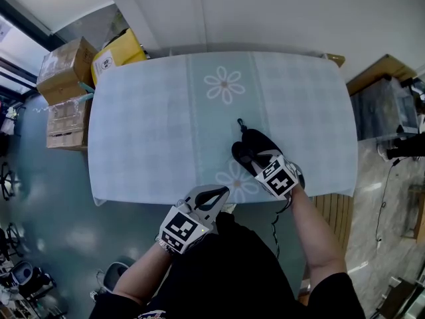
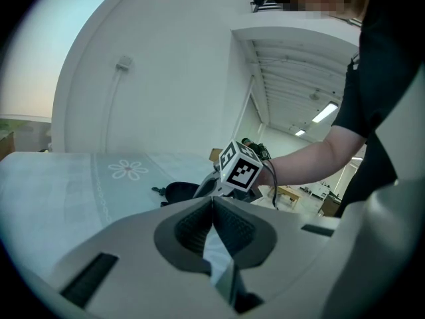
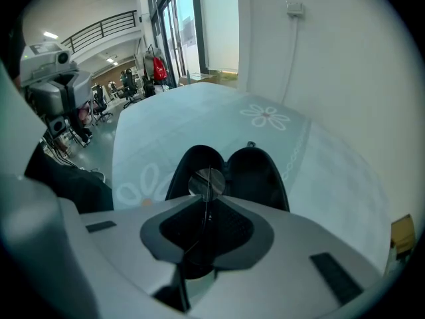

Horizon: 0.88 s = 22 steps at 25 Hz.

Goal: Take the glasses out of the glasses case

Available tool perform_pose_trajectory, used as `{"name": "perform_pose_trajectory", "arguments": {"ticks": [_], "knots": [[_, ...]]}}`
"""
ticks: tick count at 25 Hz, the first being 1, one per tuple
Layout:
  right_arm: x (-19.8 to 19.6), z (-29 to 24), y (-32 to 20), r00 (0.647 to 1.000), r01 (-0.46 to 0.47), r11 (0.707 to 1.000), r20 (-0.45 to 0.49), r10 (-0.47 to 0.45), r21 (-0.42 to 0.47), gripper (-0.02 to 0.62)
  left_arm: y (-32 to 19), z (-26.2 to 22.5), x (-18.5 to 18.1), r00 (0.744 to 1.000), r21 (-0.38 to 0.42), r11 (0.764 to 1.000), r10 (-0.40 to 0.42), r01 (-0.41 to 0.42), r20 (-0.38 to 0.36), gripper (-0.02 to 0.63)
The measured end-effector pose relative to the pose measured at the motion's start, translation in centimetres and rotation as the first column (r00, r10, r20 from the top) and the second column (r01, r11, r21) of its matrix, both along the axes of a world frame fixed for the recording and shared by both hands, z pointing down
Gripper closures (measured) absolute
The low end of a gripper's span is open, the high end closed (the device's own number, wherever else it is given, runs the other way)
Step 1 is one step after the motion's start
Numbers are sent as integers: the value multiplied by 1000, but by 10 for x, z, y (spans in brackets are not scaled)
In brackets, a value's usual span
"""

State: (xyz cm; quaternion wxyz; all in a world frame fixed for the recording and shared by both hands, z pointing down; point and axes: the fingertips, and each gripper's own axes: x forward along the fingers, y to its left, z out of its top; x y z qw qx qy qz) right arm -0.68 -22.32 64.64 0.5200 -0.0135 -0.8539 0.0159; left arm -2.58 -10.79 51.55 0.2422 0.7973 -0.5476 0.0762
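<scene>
Cardboard boxes [image 1: 65, 68] stand off the worktop's [image 1: 146, 125] left end and a plastic bin [image 1: 385, 108] off its right; nothing crowds the glasses case [image 1: 254, 148]. It lies open near the front edge, both halves side by side, its long axis pointing away from the person. The right gripper [image 3: 207, 201] is clamped on the thin-framed glasses [image 3: 207, 183] just above the case. The left gripper [image 2: 212, 201] is closed and empty, near the worktop's front edge.

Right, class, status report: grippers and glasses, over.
Left gripper shut, empty. Right gripper shut on glasses, just in front of the open glasses case. Nothing in the way.
</scene>
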Motion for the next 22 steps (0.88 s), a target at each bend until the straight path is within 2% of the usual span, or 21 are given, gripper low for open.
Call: {"name": "perform_pose_trajectory", "arguments": {"ticks": [5, 13, 22], "knots": [[-2, 10, 2, 999, 16, 1000, -39, -17, -15, 514, 4, 2, -4, 1000, -9, 1000, -20, 20, 1, 575], [-2, 18, 2, 998, -13, 999, -55, 10, -49, 529, 8, 4, -3, 999, -20, 999, -32, 32, 2, 575], [-1, 24, -1, 995, -92, 989, -49, 87, -115, 535, 12, 3, 1, 999, -17, 999, -50, 50, 7, 575]]}}
